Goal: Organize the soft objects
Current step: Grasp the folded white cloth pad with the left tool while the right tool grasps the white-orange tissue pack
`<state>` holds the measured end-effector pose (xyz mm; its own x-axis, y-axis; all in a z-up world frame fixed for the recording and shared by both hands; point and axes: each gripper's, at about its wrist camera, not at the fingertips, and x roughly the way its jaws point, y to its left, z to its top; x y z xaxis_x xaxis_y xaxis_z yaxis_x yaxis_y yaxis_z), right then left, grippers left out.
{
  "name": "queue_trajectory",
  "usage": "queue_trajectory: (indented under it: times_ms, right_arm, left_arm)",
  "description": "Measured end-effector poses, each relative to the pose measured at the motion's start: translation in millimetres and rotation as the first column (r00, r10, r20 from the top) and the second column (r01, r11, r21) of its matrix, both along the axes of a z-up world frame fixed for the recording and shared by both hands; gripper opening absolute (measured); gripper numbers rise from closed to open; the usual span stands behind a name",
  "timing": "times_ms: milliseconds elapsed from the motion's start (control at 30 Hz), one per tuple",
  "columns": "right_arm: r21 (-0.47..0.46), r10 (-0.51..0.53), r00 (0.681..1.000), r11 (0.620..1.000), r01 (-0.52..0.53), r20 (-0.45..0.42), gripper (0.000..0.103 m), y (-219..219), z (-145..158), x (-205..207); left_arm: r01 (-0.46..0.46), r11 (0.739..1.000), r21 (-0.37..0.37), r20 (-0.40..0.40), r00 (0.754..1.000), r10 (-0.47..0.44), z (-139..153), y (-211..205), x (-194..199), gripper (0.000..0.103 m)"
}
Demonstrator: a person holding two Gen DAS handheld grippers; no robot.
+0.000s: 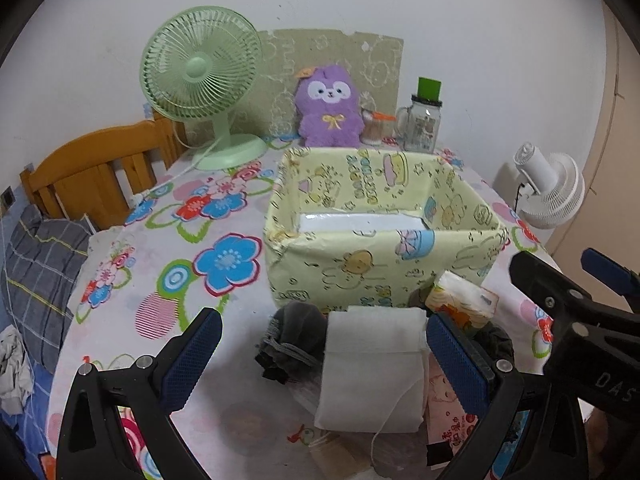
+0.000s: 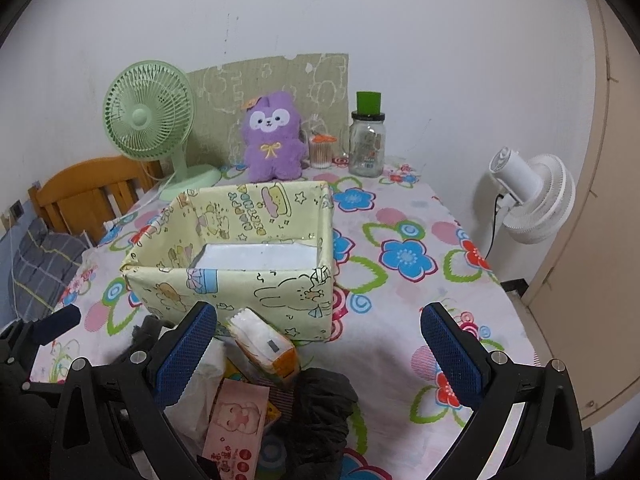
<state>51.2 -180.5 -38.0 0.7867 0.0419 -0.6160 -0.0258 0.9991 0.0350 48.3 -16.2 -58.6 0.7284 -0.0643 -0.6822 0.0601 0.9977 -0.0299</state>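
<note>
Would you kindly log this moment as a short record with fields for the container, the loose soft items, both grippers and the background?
container: yellow cartoon-print open box, upright on the floral tablecloth; only a white base shows inside
soft items: folded white cloth, dark grey sock bundle, orange tissue pack, pink printed packet, all in front of the box
left gripper: open, either side of the white cloth
right gripper: open, holding nothing
background: green desk fan, purple plush toy, glass jar

Home bedroom: bed headboard [image 1: 92, 176], plush toy [image 1: 329, 108]
</note>
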Motion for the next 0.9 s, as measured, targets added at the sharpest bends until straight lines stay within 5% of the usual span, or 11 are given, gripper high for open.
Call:
queue_trajectory:
  times_ms: [233,900]
  right_arm:
    - [-0.009,0.025,0.999,1.0,-0.025,-0.029,0.102,5,-11,6]
    - [-0.013,0.079,0.985,0.997,-0.082,-0.155,0.09,18,-50,33]
  left_arm:
    - [0.041,0.998,-0.037,-0.064,0.997,-0.044,-13,-9,7,0.101]
    - [0.105,0.993,-0.063,-0.223,0.968,-0.116,-49,-28,27,0.074]
